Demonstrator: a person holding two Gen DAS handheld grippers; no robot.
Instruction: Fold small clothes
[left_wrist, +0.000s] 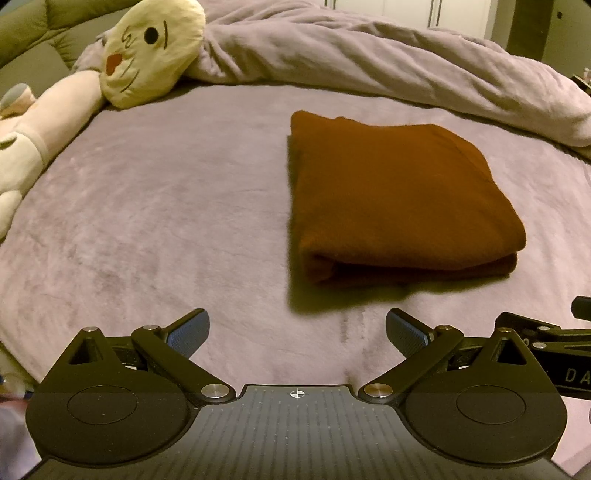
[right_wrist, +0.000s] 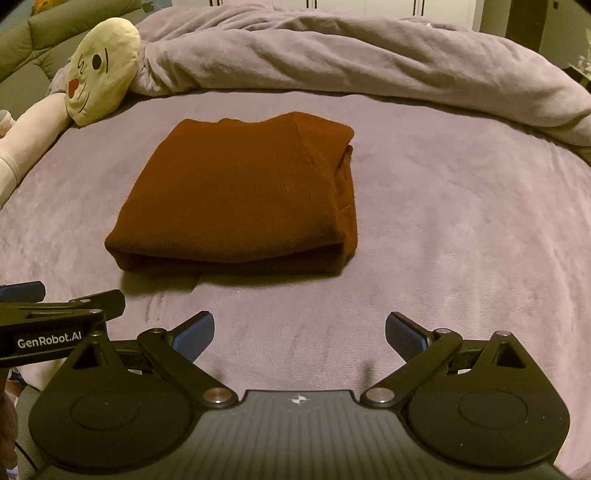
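Observation:
A rust-brown garment (left_wrist: 395, 195) lies folded into a thick rectangle on the mauve bed cover (left_wrist: 166, 221). It also shows in the right wrist view (right_wrist: 240, 195), with its folded edge facing me. My left gripper (left_wrist: 297, 328) is open and empty, in front of the garment and to its left, apart from it. My right gripper (right_wrist: 299, 330) is open and empty, in front of the garment and to its right. Each gripper's side shows at the edge of the other's view.
A cream plush toy with a drawn face (left_wrist: 151, 51) lies at the back left, its pale body (left_wrist: 33, 136) along the left edge. A bunched mauve duvet (right_wrist: 351, 55) runs across the back. White cupboard doors stand behind.

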